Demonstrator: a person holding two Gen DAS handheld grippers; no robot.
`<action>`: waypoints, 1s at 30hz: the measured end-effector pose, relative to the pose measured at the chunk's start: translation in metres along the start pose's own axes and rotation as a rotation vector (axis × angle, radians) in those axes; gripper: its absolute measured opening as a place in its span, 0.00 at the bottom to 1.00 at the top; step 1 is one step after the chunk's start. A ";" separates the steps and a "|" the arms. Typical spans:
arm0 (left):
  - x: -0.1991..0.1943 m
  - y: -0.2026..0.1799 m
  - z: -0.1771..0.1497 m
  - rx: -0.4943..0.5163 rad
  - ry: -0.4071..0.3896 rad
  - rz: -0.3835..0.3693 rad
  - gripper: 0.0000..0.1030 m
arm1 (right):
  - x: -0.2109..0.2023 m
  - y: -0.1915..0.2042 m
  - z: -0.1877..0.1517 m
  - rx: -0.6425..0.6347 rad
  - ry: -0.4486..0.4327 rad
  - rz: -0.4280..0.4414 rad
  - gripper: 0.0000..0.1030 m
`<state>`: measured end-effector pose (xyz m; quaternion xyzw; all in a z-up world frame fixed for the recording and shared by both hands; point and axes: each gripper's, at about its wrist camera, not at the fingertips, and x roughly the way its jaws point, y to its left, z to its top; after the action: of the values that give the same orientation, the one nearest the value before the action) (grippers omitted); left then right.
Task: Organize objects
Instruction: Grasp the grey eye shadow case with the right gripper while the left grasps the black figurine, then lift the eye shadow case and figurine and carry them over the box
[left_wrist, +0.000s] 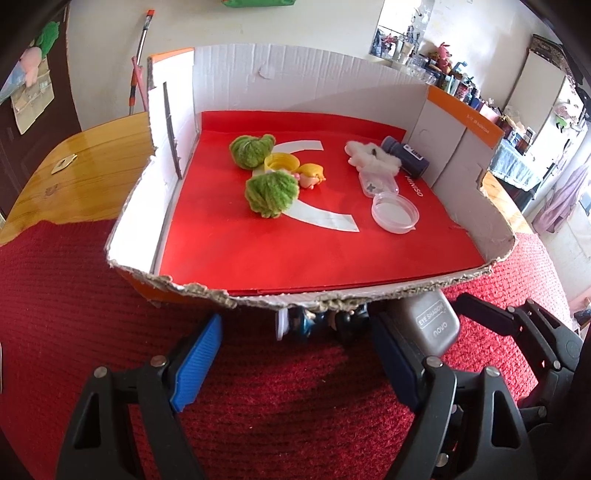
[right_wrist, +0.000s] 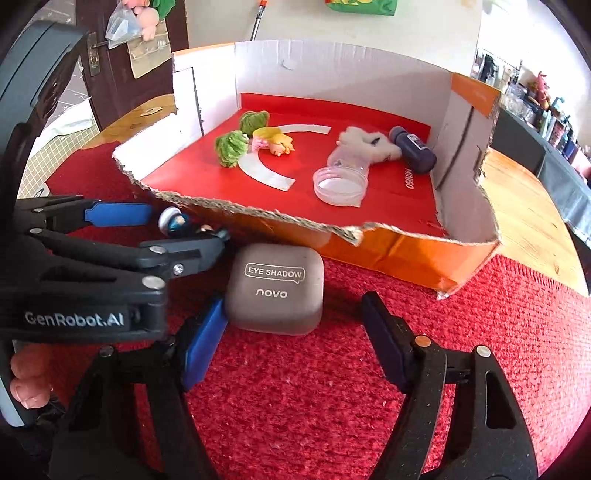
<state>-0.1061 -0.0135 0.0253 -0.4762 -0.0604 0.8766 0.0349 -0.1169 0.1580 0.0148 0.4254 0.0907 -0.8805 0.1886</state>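
Observation:
A grey eye shadow case lies on the red cloth in front of the cardboard box. My right gripper stands open just behind it; the blue left pad is at the case's near corner and the dark pad is well apart. My left gripper is open too. A small blue and black figurine lies ahead between its fingers, against the box's torn front edge. In the right wrist view the left gripper straddles that figurine without pressing on it.
In the red-lined box lie two green fuzzy balls, a yellow cap, a small doll, a white fluffy piece, a dark blue bottle and a clear round dish. A wooden table shows beyond the cloth.

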 end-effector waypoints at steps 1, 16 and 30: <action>0.001 -0.001 0.000 -0.006 -0.001 0.009 0.81 | 0.000 0.000 0.000 0.002 0.000 0.000 0.70; -0.001 -0.007 -0.005 -0.026 -0.034 0.047 0.53 | -0.002 0.009 0.006 -0.019 -0.010 0.003 0.49; -0.014 0.000 -0.012 -0.052 -0.033 -0.006 0.53 | -0.020 0.008 0.004 0.021 -0.027 0.055 0.48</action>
<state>-0.0883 -0.0147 0.0298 -0.4621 -0.0854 0.8824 0.0243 -0.1054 0.1544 0.0326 0.4179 0.0671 -0.8815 0.2094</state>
